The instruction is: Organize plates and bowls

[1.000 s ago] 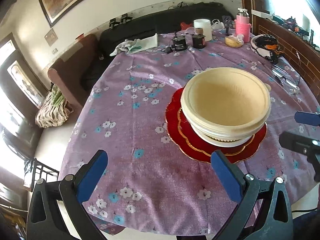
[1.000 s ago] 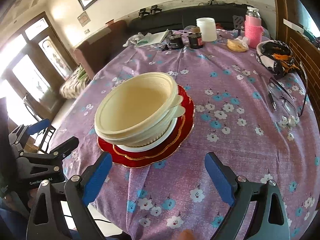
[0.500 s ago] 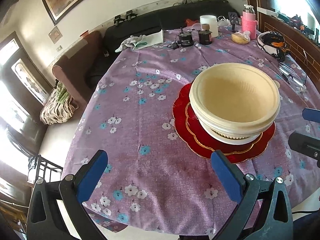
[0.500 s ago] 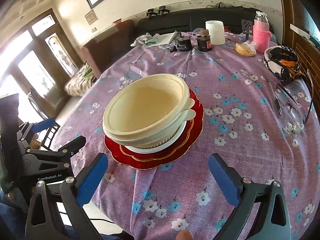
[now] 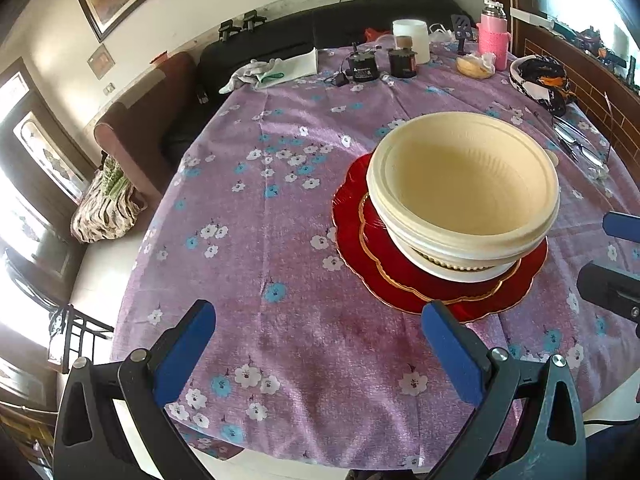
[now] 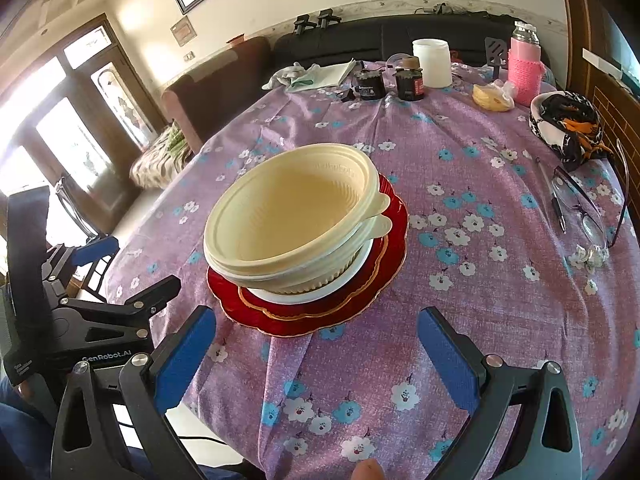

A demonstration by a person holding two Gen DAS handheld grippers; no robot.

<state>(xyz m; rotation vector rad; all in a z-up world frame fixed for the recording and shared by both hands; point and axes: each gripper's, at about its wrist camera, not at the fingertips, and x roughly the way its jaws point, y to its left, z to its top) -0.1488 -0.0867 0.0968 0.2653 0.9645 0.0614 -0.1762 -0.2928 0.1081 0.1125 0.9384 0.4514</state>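
Observation:
Cream bowls (image 5: pixel 464 184) are nested in a stack on a white plate (image 5: pixel 460 272), which sits on a red scalloped plate (image 5: pixel 400 280) on the purple floral tablecloth. The same stack (image 6: pixel 292 216) shows in the right wrist view, on the red plate (image 6: pixel 320 316). My left gripper (image 5: pixel 316 340) is open and empty, near the table's front edge, left of the stack. My right gripper (image 6: pixel 316 340) is open and empty, in front of the stack. The left gripper's body also shows at the left of the right wrist view (image 6: pixel 80 320).
At the far end of the table stand a white jar (image 6: pixel 432 62), a pink bottle (image 6: pixel 524 68), two dark jars (image 6: pixel 408 82), a cloth (image 6: pixel 312 74) and a food bag (image 6: pixel 492 96). Glasses and a pen (image 6: pixel 576 204) lie at the right. A sofa (image 5: pixel 136 120) stands beyond the table.
Both grippers have drawn back a little from the stack, still open. The stack has not moved.

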